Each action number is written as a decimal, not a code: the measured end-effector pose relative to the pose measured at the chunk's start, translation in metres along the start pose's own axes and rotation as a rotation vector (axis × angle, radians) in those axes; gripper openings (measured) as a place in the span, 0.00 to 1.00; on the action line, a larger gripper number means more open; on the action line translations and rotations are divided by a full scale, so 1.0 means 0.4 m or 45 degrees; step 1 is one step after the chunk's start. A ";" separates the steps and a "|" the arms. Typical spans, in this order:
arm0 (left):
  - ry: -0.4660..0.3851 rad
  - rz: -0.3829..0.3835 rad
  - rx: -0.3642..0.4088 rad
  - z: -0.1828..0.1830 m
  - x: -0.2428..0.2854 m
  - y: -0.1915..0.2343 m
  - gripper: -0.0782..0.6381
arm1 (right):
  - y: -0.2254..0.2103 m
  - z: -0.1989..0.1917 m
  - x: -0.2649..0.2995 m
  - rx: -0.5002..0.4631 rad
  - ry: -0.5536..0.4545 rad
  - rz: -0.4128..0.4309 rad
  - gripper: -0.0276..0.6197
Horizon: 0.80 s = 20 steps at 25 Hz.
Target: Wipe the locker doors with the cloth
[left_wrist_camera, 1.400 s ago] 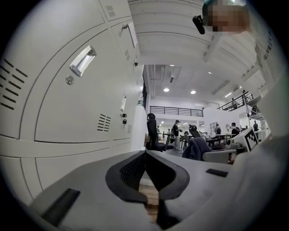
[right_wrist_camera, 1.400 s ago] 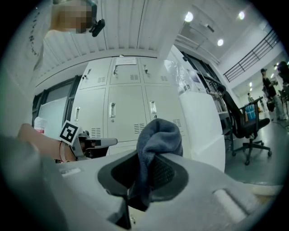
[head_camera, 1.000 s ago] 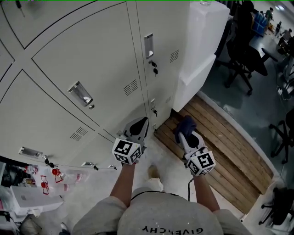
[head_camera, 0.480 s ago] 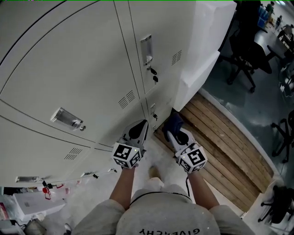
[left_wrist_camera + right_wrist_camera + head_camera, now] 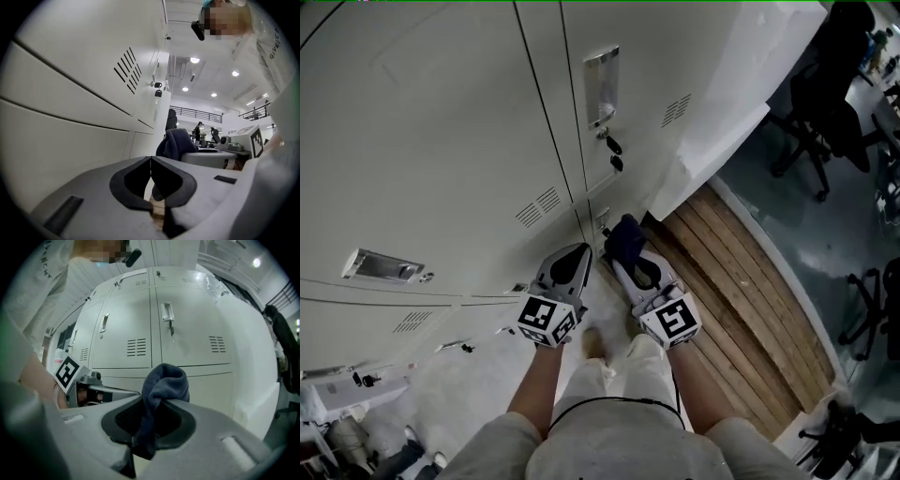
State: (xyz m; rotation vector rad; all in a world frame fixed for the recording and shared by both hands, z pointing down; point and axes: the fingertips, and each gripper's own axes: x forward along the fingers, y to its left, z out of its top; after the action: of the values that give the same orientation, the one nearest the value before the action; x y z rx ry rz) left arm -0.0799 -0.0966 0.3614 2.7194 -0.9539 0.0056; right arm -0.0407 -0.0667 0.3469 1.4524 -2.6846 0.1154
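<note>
So, right gripper has its jaws clenched on the dark cloth, bunched up low near the locker doors. Left gripper is closed on nothing. My worry: that wad snags the dangling keys and pulls loose from the pinch mid-wipe.

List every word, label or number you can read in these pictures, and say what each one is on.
"GIV": start of a print on the person's shirt, left gripper view; the rest is cut off.
"CHY": end of a print on the shirt, right gripper view.
Marker cubes on the left tool and right tool: black-and-white patterns only, no letters.
Locker doors: no readable label.
</note>
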 end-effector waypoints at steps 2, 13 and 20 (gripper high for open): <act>0.006 0.027 -0.001 -0.008 0.016 0.001 0.11 | -0.002 -0.009 0.026 -0.039 0.014 0.071 0.13; -0.040 0.275 -0.051 -0.021 0.062 0.045 0.11 | -0.057 -0.019 0.151 -0.200 0.028 0.324 0.13; -0.045 0.347 -0.038 -0.051 0.060 0.059 0.11 | -0.080 -0.034 0.210 -0.255 0.008 0.373 0.13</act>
State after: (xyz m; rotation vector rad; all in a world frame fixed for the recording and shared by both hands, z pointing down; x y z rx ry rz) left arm -0.0740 -0.1240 0.3889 2.5489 -1.3162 -0.0053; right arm -0.0593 -0.1524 0.3705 0.9984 -2.7903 -0.1269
